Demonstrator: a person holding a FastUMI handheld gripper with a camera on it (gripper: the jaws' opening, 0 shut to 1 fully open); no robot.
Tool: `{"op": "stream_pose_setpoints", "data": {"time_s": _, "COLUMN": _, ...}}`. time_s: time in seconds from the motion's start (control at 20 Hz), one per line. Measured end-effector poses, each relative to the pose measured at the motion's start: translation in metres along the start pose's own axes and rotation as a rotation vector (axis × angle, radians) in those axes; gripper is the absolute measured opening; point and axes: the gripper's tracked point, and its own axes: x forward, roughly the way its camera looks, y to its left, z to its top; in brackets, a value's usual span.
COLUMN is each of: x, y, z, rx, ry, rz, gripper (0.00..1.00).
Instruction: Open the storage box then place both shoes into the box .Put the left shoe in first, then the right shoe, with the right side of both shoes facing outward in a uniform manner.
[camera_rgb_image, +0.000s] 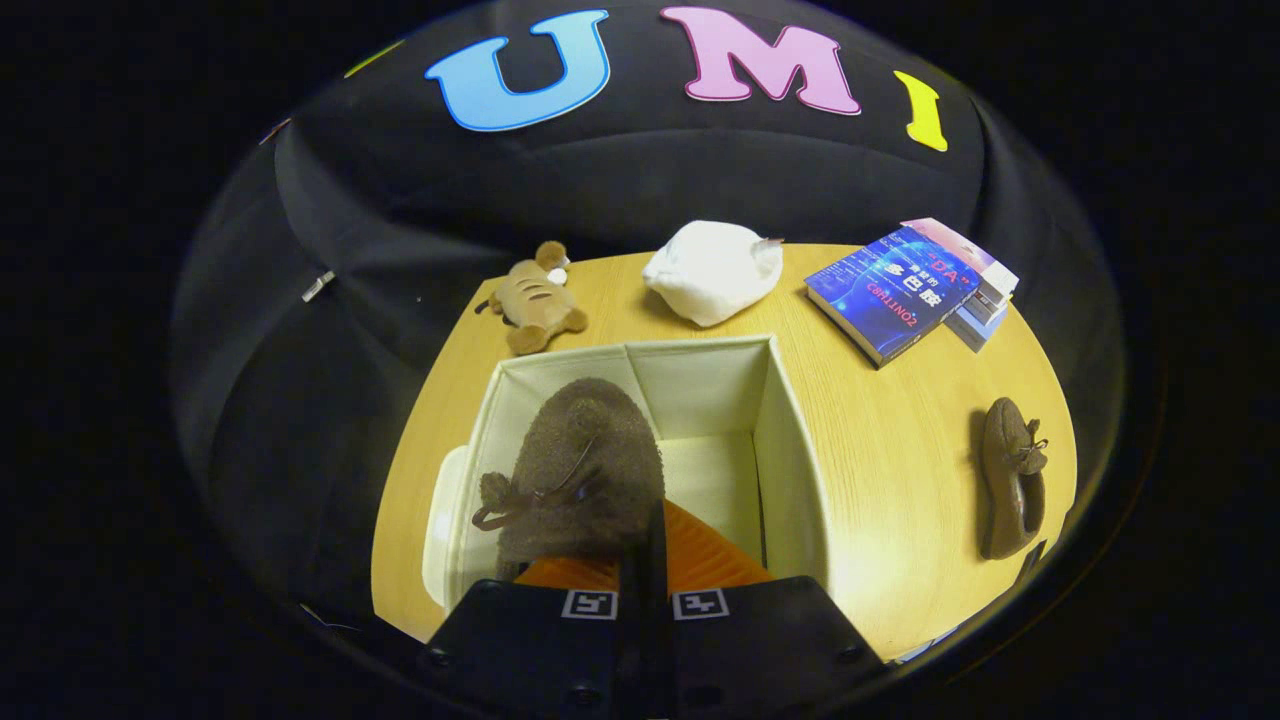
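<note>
At far left on the table (900, 440), a plush toy (535, 297) lies beyond the storage box (790, 470). A white lid (440, 530) rests beside the box's left wall, so the box is open. The brown fuzzy shoe (585, 470) hangs over the box's left half, toe pointing away, lace dangling to the left. The gripper (648, 560) holds it from the heel end: the orange fingers (720, 555) stand close together w/ only a thin dark gap, clamped on the shoe's back part, I judge.

Further right, a white cloth bundle (715, 270), then books (915, 290), and the second shoe (1012, 475) alone on the table, well apart from the box.

Risks: the hold is at the heel only, so the shoe may swing or slip and land on the wrong side; the toe may catch the box's rim. The gripper points down-forward, approx. above the near wall of the box.
</note>
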Motion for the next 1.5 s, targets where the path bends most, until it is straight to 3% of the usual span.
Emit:
{"op": "stream_pose_setpoints", "data": {"time_s": 0.25, "x": 0.015, "y": 0.019, "z": -0.015, "rx": 0.04, "ry": 0.059, "rz": 0.039, "gripper": 0.05}}
{"op": "stream_pose_setpoints", "data": {"time_s": 0.3, "x": 0.015, "y": 0.025, "z": -0.018, "rx": 0.035, "ry": 0.072, "rz": 0.06, "gripper": 0.11}}
{"op": "stream_pose_setpoints", "data": {"time_s": 0.5, "x": 0.014, "y": 0.038, "z": -0.024, "rx": 0.004, "ry": 0.071, "rz": 0.112, "gripper": 1.0}}
{"op": "stream_pose_setpoints", "data": {"time_s": 0.85, "x": 0.001, "y": 0.037, "z": -0.013, "rx": 0.016, "ry": 0.047, "rz": 0.153, "gripper": 0.99}}
{"op": "stream_pose_setpoints", "data": {"time_s": 1.1, "x": -0.042, "y": 0.024, "z": 0.023, "rx": -0.012, "ry": -0.083, "rz": 0.21, "gripper": 0.98}}
{"op": "stream_pose_setpoints", "data": {"time_s": 1.25, "x": -0.076, "y": 0.002, "z": 0.048, "rx": -0.042, "ry": -0.166, "rz": 0.233, "gripper": 0.98}}
{"op": "stream_pose_setpoints", "data": {"time_s": 1.5, "x": -0.115, "y": -0.072, "z": 0.062, "rx": -0.08, "ry": -0.236, "rz": 0.193, "gripper": 0.99}}
